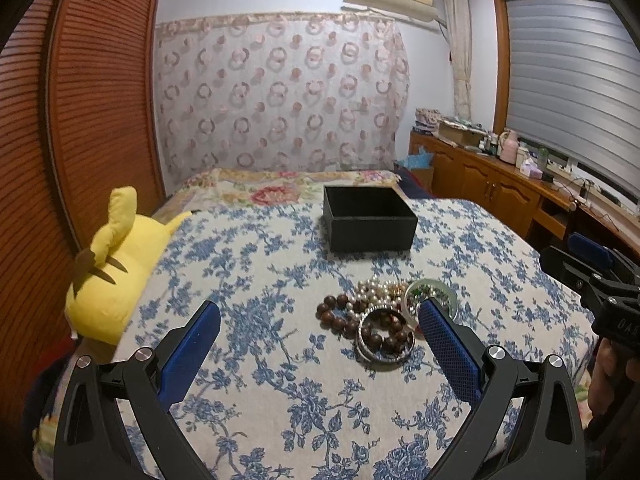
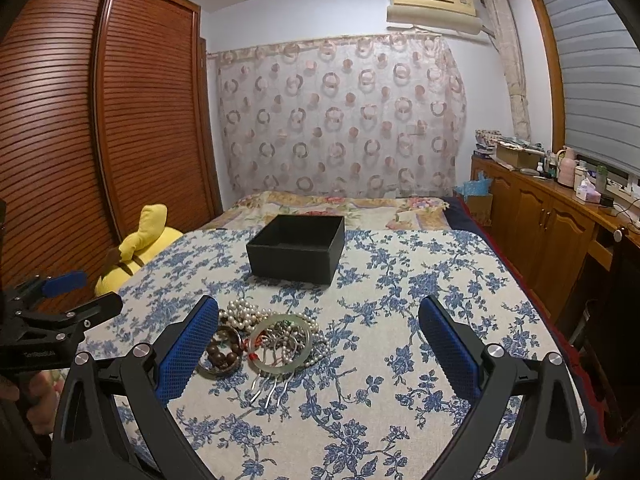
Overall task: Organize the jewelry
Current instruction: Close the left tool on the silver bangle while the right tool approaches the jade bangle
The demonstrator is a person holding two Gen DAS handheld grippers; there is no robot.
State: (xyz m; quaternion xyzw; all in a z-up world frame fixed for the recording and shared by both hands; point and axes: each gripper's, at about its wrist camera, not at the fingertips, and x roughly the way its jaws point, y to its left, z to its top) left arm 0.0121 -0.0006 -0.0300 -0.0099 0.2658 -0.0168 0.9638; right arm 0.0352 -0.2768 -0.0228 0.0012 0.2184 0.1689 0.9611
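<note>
While both tools gape wide, holding nothing | left tool (image 1: pixel 319 312), right tool (image 2: pixel 319 306) | jewelry pile (image 1: pixel 384 312) waits on bed | next: grab one piece for black box (image 1: pixel 370 216)

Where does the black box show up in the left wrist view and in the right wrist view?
Left wrist: the black box sits on the blue-flowered bedspread, right of centre, beyond the jewelry pile.
Right wrist: the black box sits left of centre, beyond the jewelry pile.
Shared landmark: the yellow plush toy at the bed's left edge.
</note>
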